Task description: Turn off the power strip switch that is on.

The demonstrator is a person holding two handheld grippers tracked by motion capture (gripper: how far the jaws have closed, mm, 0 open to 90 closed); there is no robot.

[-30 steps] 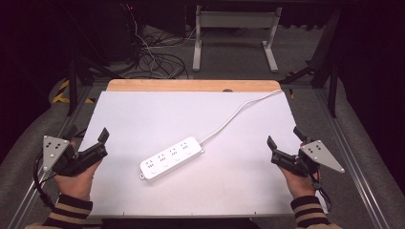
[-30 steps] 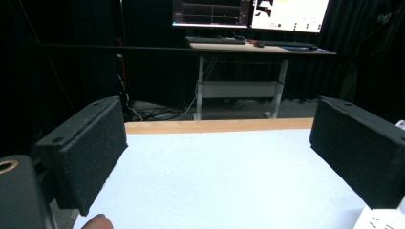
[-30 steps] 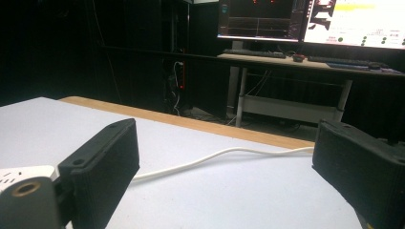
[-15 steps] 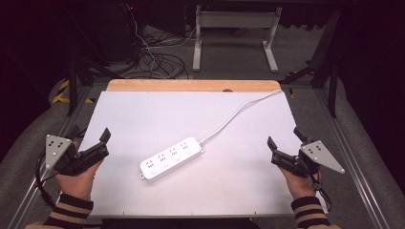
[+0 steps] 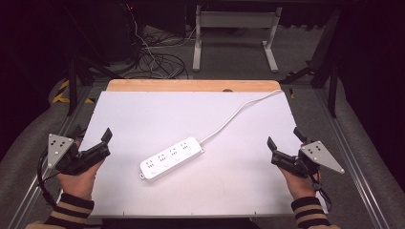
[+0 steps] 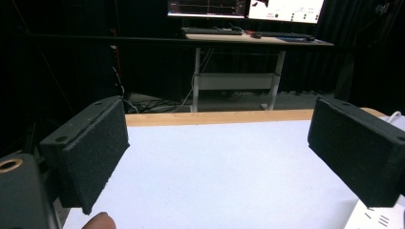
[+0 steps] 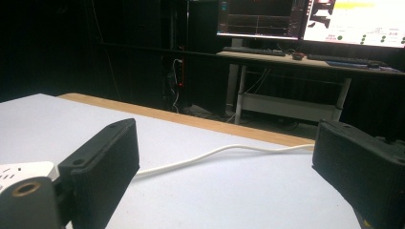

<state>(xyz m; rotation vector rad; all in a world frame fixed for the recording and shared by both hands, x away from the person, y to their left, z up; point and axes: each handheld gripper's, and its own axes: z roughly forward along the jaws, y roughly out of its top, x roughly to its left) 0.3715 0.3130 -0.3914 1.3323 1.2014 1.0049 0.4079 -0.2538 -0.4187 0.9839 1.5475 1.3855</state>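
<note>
Bright, evenly lit white table top [image 5: 157, 119], dark surroundings, glowing monitors [image 7: 353, 21] overexposed, soft focus, faint shadows

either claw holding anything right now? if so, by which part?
Nothing is held. The left claw and right claw are both open and empty at the table's sides, apart from the power strip lying between them with its cable trailing away.

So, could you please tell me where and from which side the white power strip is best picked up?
Probably across its narrow width, near the middle of the power strip, coming from above. It lies flat and diagonal on the white table, so turn the tool to span the long edges. Avoid the far right end, where the cable leaves.
</note>
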